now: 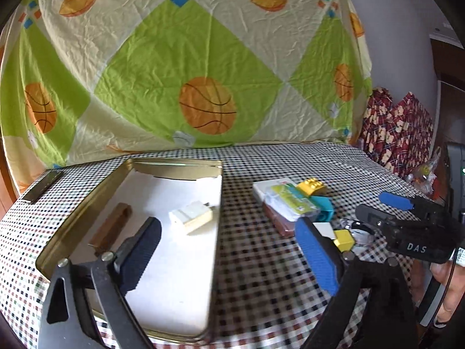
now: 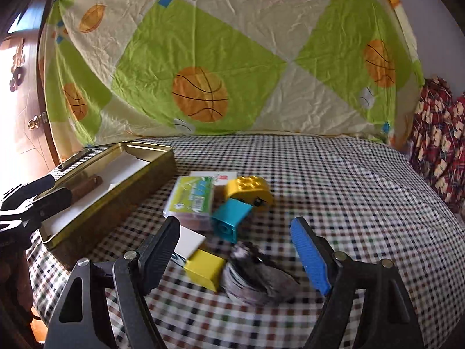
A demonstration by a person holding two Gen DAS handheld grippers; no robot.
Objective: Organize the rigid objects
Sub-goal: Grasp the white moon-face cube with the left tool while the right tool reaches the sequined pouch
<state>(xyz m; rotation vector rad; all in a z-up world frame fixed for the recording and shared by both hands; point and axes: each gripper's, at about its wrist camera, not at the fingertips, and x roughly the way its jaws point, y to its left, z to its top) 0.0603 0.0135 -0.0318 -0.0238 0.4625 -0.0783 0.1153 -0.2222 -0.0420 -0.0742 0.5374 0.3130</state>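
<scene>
Left tool point(image 1: 229, 250) wide open, empty, over gold tin point(image 1: 72, 229); right tool point(image 2: 235, 250) open, perhaps empty.

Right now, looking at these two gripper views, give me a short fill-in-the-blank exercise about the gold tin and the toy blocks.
1. The white plug adapter lies inside the gold metal ____.
2. The brown wooden stick lies in the tin to the ____ of the adapter.
3. The yellow studded toy block rests against a ____ block.
4. Both the left gripper and right gripper have their jaws ____.

Missing words: tin; left; teal; open
</scene>
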